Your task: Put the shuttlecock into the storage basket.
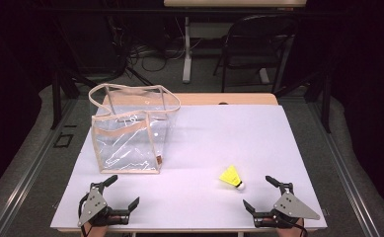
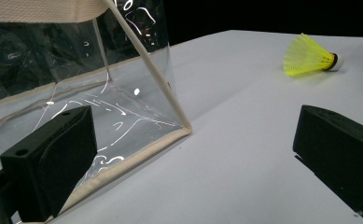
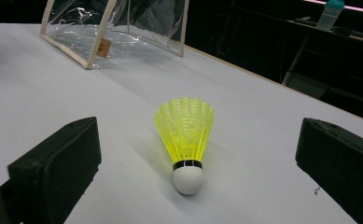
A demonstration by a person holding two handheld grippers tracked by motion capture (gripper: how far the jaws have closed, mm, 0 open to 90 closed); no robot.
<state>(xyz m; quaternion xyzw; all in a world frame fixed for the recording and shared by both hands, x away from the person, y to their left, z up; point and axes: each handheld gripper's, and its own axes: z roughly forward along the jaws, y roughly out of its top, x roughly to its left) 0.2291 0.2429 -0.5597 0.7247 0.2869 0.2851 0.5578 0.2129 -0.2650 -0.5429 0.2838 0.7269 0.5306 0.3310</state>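
A yellow shuttlecock (image 1: 232, 177) with a white cork tip lies on its side on the white table (image 1: 204, 133), right of centre near the front. My right gripper (image 1: 261, 192) stands open just in front of the shuttlecock (image 3: 185, 140), whose cork points toward me between the wide jaws without touching them. A clear plastic bag (image 1: 129, 131) with beige trim and handles stands upright at the left. My left gripper (image 1: 123, 191) stands open close to the bag's front corner (image 2: 184, 128), with nothing between its jaws. The shuttlecock (image 2: 310, 56) lies far off to that gripper's right.
A dark folding chair (image 1: 258, 44) and a table leg (image 1: 186, 49) stand beyond the table's far edge. Dark floor and cables surround the table. A bottle (image 3: 331, 14) sits on a shelf in the background.
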